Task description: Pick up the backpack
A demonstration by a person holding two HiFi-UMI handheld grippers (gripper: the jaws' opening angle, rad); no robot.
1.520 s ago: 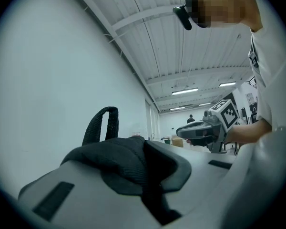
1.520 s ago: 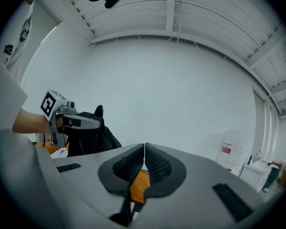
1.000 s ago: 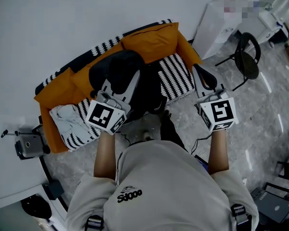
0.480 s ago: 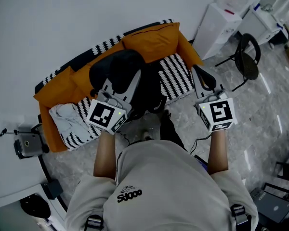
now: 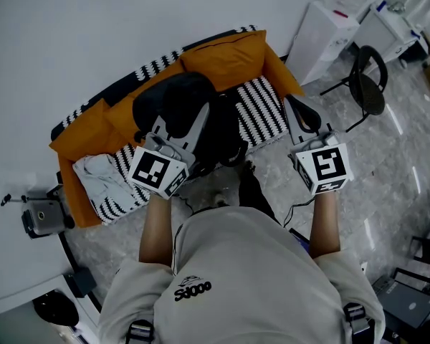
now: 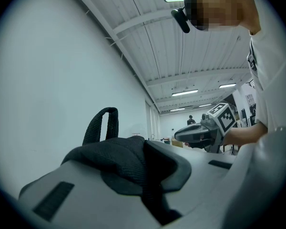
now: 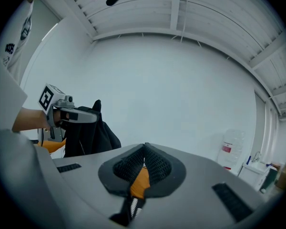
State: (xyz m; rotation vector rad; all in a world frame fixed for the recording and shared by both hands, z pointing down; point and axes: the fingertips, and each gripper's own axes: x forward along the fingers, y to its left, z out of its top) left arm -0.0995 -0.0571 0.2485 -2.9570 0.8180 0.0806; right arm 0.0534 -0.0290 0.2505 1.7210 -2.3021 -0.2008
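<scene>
The left tool (image 5: 198, 117) was clenched on the backpack (image 5: 168, 95), which hung at its twelve o'clock over the sofa (image 5: 226, 59). The right tool (image 5: 295, 110), closed and empty, stood well apart at three o'clock.

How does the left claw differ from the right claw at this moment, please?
The left claw grips black fabric of the backpack; the right claw holds nothing, and only the orange sofa shows behind its pads. The left claw sits against the backpack; the right claw stands apart from it, to its right. Both are shut and point towards the sofa.
</scene>
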